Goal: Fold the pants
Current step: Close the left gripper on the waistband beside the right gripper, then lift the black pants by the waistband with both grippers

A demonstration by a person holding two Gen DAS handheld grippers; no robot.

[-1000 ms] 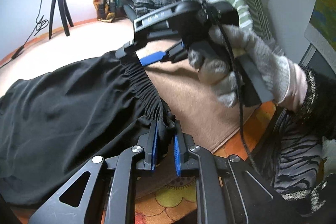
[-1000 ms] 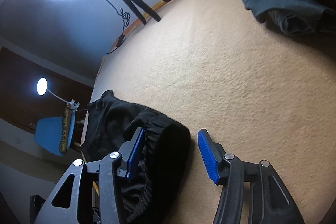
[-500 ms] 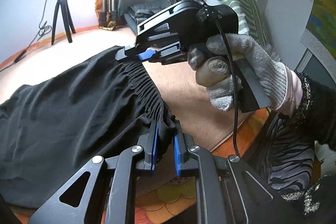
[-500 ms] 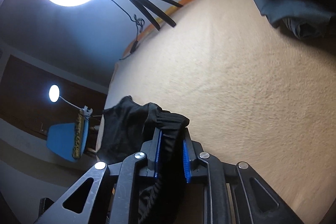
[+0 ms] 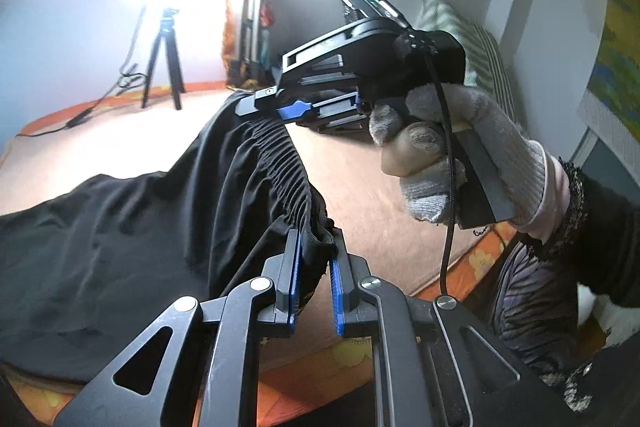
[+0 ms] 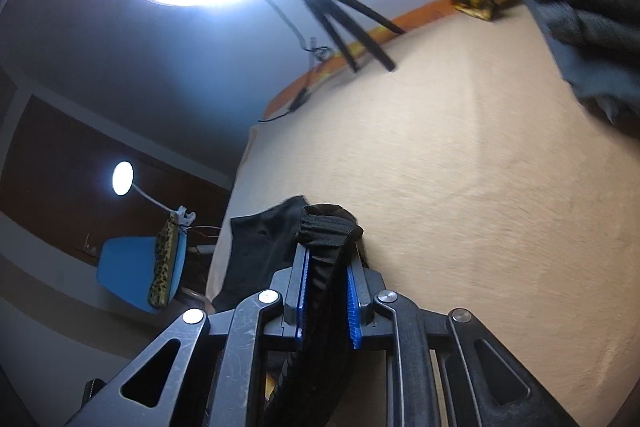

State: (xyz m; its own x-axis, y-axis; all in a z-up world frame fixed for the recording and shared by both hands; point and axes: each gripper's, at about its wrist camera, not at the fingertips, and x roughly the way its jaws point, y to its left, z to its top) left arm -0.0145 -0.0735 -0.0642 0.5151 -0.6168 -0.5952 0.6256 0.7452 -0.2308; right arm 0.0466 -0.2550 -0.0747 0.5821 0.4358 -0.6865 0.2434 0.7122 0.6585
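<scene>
Black pants [image 5: 120,219] with a gathered elastic waistband lie spread on a beige blanket [image 5: 380,195]. My left gripper [image 5: 314,247] is shut on the near end of the waistband. My right gripper [image 5: 264,105], held in a gloved hand, is shut on the far end of the waistband and lifts it off the blanket. In the right wrist view the right gripper [image 6: 326,267] clamps the bunched waistband [image 6: 328,227], with the rest of the pants hanging down to the left.
A ring light on a tripod [image 5: 164,47] stands at the far edge of the bed. Folded dark clothes [image 6: 580,7] lie at the far end of the blanket. A striped pillow [image 5: 476,55] leans on the wall. A blue chair [image 6: 136,271] stands beside the bed.
My right gripper closed on the far end of the waistband and raised it. Both grippers have lifted, so the waistband now hangs stretched between them.
</scene>
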